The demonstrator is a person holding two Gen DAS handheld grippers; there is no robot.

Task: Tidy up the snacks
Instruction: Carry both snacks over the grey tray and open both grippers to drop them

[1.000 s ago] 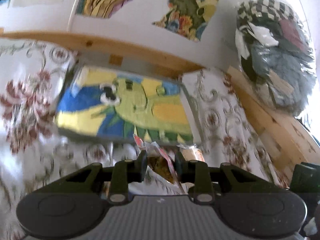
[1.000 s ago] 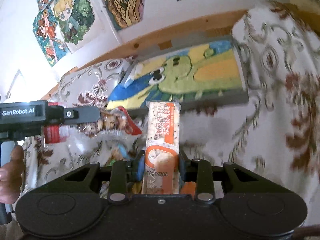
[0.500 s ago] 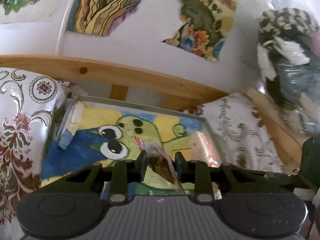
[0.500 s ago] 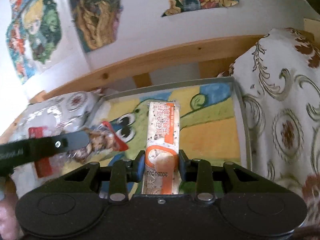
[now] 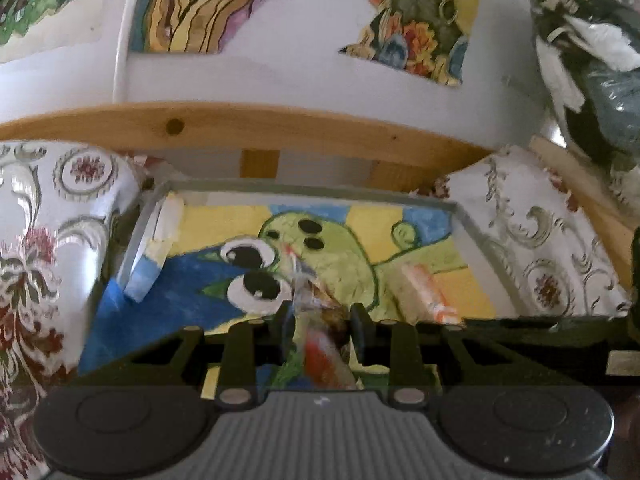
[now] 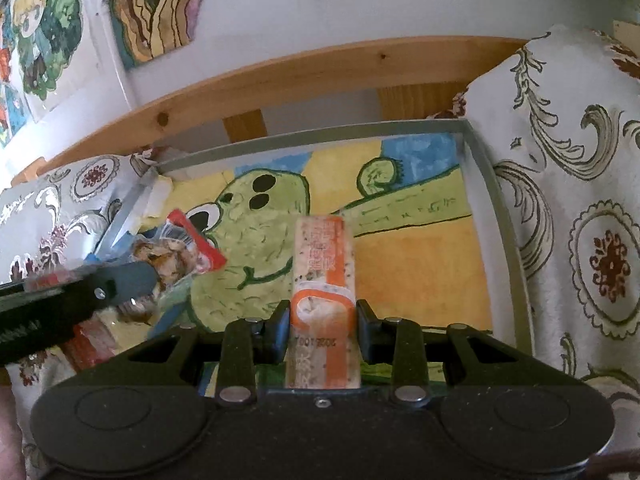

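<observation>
A grey-rimmed tray painted with a green cartoon frog lies ahead in both views; its rim also shows in the left wrist view. My right gripper is shut on an orange and white snack bar, held over the tray's near right part. My left gripper is shut on a clear snack packet with red trim, held over the tray's near left part. That packet and the left gripper also show at the left of the right wrist view. The snack bar shows blurred in the left wrist view.
A white floral cloth covers the surface around the tray. A wooden rail and a wall with paintings stand behind it. A bag of dark clothes sits at the far right.
Both grippers have moved forward over the tray with their snacks still held. The tray now fills the middle of both views.
</observation>
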